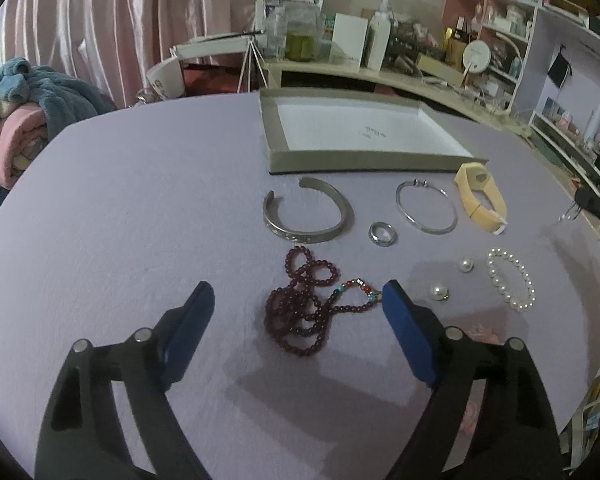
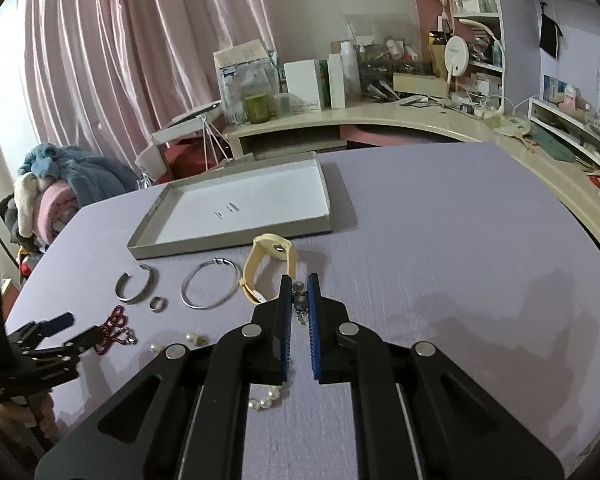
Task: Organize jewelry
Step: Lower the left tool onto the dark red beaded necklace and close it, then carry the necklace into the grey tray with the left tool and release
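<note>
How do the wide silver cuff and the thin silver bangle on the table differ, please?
The wide silver cuff is a broad, flat band, while the thin silver bangle is slim wire. The cuff has an open gap at its far-left side; the bangle forms a closed loop with a small clasp at its far side. Both lie flat on the purple table before the box lid.

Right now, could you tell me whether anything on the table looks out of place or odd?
The dark red bead necklace lies in a tangled heap, unlike the neatly laid bangles. The box lid holds nothing yet.
</note>
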### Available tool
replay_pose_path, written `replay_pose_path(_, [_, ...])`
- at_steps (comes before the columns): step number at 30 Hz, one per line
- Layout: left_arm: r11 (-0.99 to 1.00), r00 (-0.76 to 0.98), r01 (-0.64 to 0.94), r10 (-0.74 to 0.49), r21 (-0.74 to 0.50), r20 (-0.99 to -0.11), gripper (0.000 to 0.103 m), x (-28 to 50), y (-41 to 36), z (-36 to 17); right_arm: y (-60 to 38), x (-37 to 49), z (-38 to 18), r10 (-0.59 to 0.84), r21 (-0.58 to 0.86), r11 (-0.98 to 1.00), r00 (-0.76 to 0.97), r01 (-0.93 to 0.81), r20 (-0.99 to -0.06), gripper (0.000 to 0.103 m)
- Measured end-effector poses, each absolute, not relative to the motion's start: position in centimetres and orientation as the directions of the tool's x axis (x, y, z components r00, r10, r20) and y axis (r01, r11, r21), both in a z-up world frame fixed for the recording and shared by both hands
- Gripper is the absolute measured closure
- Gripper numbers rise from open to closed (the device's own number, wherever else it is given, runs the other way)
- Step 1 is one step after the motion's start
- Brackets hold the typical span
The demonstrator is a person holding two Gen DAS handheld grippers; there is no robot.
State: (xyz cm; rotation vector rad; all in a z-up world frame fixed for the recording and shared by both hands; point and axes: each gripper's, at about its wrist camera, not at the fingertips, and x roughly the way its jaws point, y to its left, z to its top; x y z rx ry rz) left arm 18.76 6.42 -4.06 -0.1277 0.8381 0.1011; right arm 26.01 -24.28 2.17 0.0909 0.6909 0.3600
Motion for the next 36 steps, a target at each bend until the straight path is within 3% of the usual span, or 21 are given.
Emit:
replay_pose_path(5, [0.989,0.616,-0.132,0.025,-0.072,-0.788,0.018,20.1,6.1,-5.5,-24.1,26.2,2.5,0.373,0.212,0.927,0.710,-0.309,-0.597,0.095])
replay_pose_path(8, [0.992,0.595,-0.124,0.043,-0.038,-0.803,0.024,20.7,5.6,-6.1,-23.8,26.3,2.6,0.383,0.214,0.923,0.707,-0.320,-0.594,0.095])
replay_pose_path(10, [0.993,0.595,-0.115,0.065,-0.005,-0.801,0.038,20.8,5.3,-6.1,-23.6,26.2,2.7,0.392,0.220,0.919,0.704,-0.326,-0.592,0.095])
replay_pose_path(12, [0.994,0.603,-0.109,0.065,-0.001,-0.795,0.070,20.8,5.3,-6.0,-23.5,26.4,2.9,0.405,0.233,0.914,0.700,-0.333,-0.588,0.095])
replay_pose_path(14, [0.994,0.605,-0.104,0.050,-0.017,-0.795,0.091,20.9,5.6,-5.8,-23.2,26.5,3.2,0.417,0.244,0.908,0.697,-0.340,-0.583,0.095])
replay_pose_path(21, [0.995,0.622,-0.066,-0.022,-0.081,-0.783,0.095,20.5,6.4,-4.2,-22.2,27.3,6.0,0.442,0.225,0.896,0.723,-0.383,-0.531,0.095])
replay_pose_path(29, [0.996,0.729,-0.004,-0.061,-0.093,-0.682,0.095,21.7,6.9,3.5,-20.7,31.0,10.5,0.451,0.184,0.891,0.774,-0.414,-0.444,0.095])
replay_pose_path(36, [0.993,0.790,0.032,-0.097,-0.117,-0.606,0.095,27.3,7.4,10.1,-18.2,38.3,11.0,0.512,0.262,0.858,0.705,-0.441,-0.490,0.095])
